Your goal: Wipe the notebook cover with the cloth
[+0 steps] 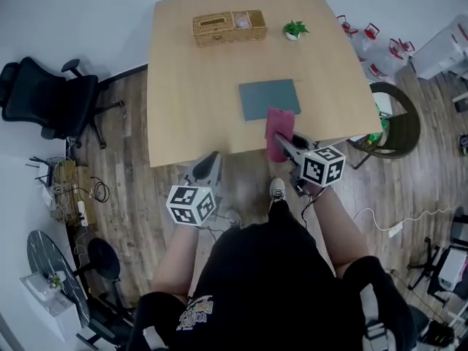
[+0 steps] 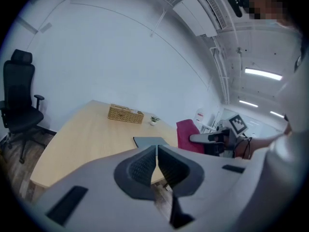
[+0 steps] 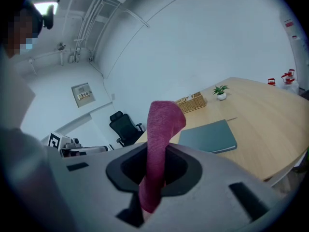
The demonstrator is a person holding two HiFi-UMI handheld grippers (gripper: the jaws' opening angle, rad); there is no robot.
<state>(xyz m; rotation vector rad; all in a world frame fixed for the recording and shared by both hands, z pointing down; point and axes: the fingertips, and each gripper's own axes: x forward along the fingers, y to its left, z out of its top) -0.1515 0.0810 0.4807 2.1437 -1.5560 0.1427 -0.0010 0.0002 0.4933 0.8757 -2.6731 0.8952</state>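
Observation:
A grey-green notebook (image 1: 269, 98) lies flat on the wooden table (image 1: 190, 86), right of its middle. It also shows in the left gripper view as the notebook (image 2: 150, 141) and in the right gripper view as the notebook (image 3: 208, 137). My right gripper (image 1: 281, 142) is shut on a dark pink cloth (image 1: 278, 132), which hangs at the table's front edge just below the notebook. The cloth (image 3: 160, 146) stands up between the right jaws. My left gripper (image 1: 208, 165) is shut and empty, off the table's front edge. Its pads (image 2: 145, 166) meet with nothing between them.
A wicker tissue box (image 1: 229, 28) and a small potted plant (image 1: 295, 29) stand at the table's far side. A black office chair (image 1: 45, 97) is left of the table. A round bin (image 1: 395, 123) and water jugs (image 1: 376, 50) are on the right. Cables (image 1: 62, 189) lie on the floor.

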